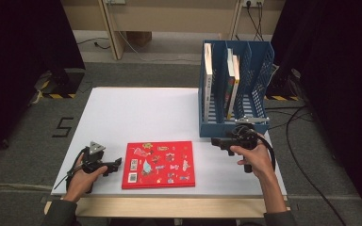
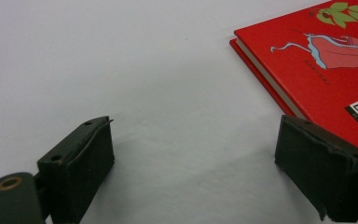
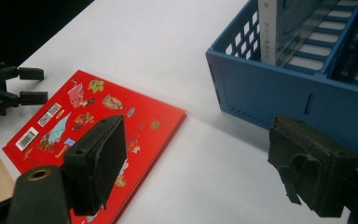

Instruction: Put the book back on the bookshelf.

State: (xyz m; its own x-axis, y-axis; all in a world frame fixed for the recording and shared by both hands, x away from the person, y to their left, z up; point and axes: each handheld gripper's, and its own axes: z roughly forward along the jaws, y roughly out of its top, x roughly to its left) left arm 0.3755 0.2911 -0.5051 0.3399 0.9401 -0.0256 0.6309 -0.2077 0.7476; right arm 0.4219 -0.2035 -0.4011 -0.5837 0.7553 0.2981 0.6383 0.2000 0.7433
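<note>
Red picture book (image 1: 159, 164) lies flat on the white worktop (image 1: 136, 113), near its front edge. Left hand-held gripper (image 1: 118, 163) just beside the book's left edge, jaws apart, nothing between. Right hand-held gripper (image 1: 215, 140) jaws apart, empty, by the blue file rack (image 1: 234, 126) holding upright books (image 1: 232, 84).

Red picture book (image 1: 159, 164), flat on the white table (image 1: 136, 113).
Closed hardcover, cover facing up, printed with small colourful figures, a barcode and QR labels near its left edge; lies square at the table's near edge, apart from the blue rack (image 1: 233, 127).
</note>
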